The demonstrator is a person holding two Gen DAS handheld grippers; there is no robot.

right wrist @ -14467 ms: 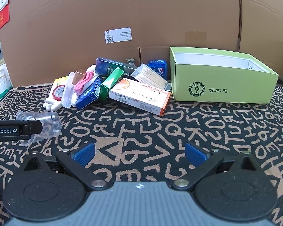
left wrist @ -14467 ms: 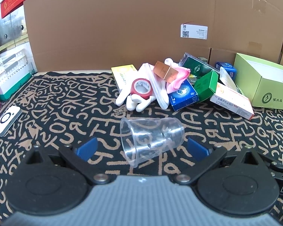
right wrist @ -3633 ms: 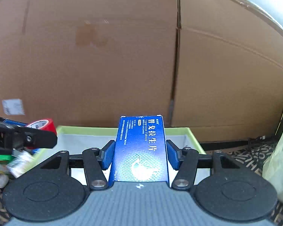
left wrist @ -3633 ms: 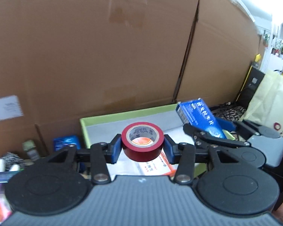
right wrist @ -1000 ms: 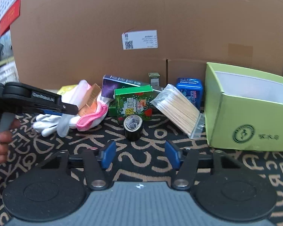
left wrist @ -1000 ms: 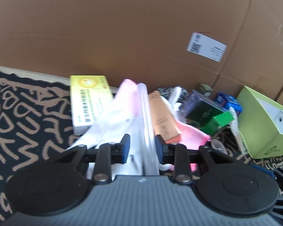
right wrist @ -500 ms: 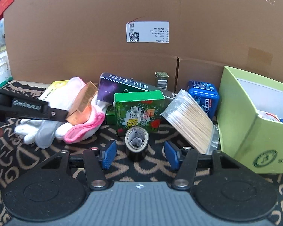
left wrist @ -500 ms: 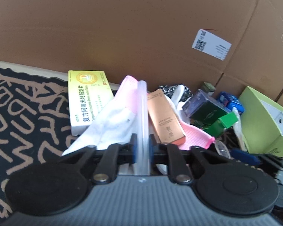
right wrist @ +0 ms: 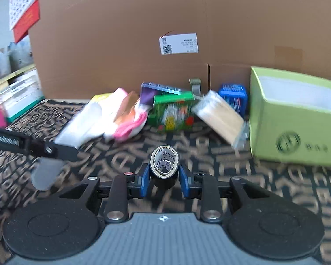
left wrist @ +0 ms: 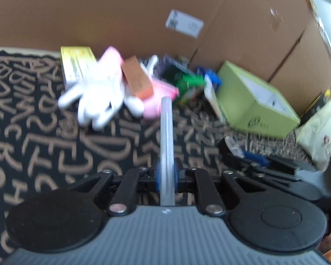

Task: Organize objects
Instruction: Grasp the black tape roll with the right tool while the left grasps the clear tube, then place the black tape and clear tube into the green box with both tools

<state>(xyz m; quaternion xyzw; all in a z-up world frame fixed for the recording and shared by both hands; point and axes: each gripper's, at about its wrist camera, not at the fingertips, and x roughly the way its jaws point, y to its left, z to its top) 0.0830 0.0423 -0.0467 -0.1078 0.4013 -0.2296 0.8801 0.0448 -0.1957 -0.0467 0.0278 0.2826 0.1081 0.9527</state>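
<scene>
My left gripper is shut on a translucent plastic strip, which sticks out forward above the patterned mat. In the right wrist view the same strip hangs at the left, under the left gripper's fingers. My right gripper has its jaws closing, and both blue pads touch a black tape roll held between them. In the left wrist view that roll sits low on the right. The open green box stands to the right, also visible as the green box.
A pile lies against the cardboard wall: a white glove, a copper box, a yellow box, a green carton, a pack of sticks and a blue tin. White trays stand far left.
The left gripper has drawn back from the pile with the strip. The right gripper's pads have come in onto the black tape roll, and the pile looks farther away.
</scene>
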